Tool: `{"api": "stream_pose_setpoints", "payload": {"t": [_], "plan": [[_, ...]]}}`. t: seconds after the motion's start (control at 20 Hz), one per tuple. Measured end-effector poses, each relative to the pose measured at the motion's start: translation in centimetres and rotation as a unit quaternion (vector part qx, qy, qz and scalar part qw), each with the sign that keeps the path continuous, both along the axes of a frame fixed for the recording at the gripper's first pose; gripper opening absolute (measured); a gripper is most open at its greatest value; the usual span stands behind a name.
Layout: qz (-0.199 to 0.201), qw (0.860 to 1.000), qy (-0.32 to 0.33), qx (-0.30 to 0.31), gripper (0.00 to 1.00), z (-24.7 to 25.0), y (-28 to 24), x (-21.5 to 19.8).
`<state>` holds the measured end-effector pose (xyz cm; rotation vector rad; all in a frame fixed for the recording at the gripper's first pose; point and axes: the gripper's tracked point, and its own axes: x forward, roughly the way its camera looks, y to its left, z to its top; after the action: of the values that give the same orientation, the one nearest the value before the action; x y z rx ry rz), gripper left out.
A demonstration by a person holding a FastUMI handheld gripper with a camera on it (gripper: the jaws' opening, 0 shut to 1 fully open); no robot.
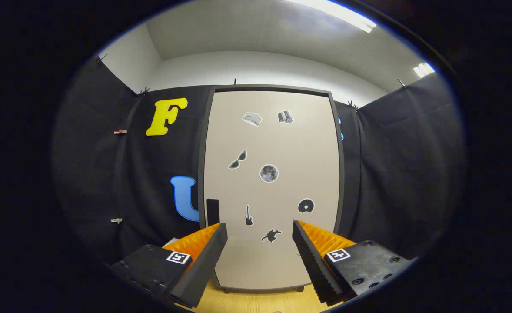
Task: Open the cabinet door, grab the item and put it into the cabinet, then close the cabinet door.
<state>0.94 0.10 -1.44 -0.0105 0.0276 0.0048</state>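
The hand-held gripper (259, 243) stood open before the closed beige sticker-dotted cabinet door (273, 191), whose stiff black handle (212, 211) (lower left) looked best to grip.

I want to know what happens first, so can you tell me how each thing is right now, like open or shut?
Door: shut, flat in its dark frame, stickers on it.
Handle: untouched, at the door's left edge, just beyond the left finger.
Gripper: jaws open, empty, pointing at the door.
Cabinet: upright on the wooden table.
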Motion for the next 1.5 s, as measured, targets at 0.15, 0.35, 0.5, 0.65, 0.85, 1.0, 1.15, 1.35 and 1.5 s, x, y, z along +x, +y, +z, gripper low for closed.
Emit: {"api": "stream_pose_setpoints", "payload": {"t": [0.15,0.35,0.5,0.65,0.85,1.0,1.15,1.35,1.5], "plan": [[0.003,1.000,0.005,-0.003,0.97,-0.4,0.4,0.4],[0.005,1.000,0.007,-0.002,0.97,-0.7,0.8,1.0],[0.010,1.000,0.011,0.006,0.97,-1.1,1.6,1.6],[0.027,0.999,0.012,0.019,0.97,-1.5,3.6,2.2],[0.035,0.999,0.024,0.012,0.97,-2.6,5.1,3.2],[0.042,0.999,0.028,0.012,0.97,-3.3,6.4,3.8],[0.041,0.999,0.024,0.003,0.97,-4.2,7.4,5.1],[0.046,0.999,0.022,0.012,0.97,-5.7,9.1,7.6],[0.035,0.999,0.022,0.018,0.97,-6.6,9.3,9.8]]}}
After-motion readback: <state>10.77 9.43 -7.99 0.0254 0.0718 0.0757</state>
